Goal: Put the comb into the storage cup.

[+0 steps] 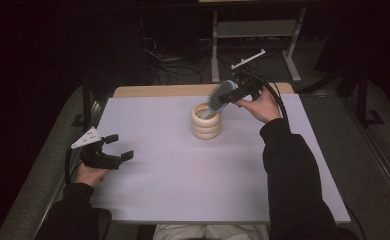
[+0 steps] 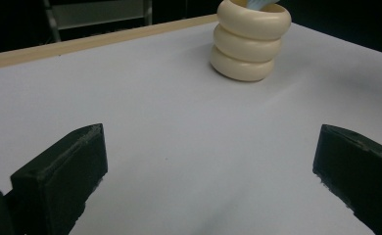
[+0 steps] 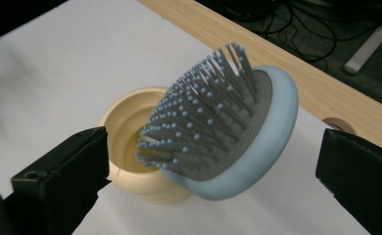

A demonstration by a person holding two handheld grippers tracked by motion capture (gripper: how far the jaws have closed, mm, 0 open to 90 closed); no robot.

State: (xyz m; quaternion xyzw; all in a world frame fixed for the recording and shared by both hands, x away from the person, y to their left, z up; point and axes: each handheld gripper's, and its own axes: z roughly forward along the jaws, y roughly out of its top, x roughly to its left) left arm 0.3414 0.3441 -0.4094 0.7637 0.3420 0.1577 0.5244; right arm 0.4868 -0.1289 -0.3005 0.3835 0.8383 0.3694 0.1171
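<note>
Fingers of the right gripper (image 3: 213, 161) stand wide apart on either side of the hairbrush (image 3: 228, 132), and in the right gripper view neither one visibly touches the pale blue head; whether anything grips the brush lower down cannot be told. The brush leans with its handle end down inside the cream holder (image 1: 206, 120), a ribbed pot of three stacked rings, its bristled head tilted up and out over the rim. That close view shows the bristles and the pot's open mouth; the high view shows the right gripper (image 1: 243, 90) and hand just beside the head, past the middle of the bench (image 1: 183, 185). In the left gripper view the holder (image 2: 250, 41) sits well ahead, with a sliver of blue at its top.

Fingers of the left gripper (image 1: 114, 147) are spread wide and hold nothing, resting low near the bench's left edge, well apart from the pot. White surface lies open between them. A wooden strip (image 3: 297, 78) runs along the far edge, just behind the holder, with cables and a metal frame on the floor beyond.
</note>
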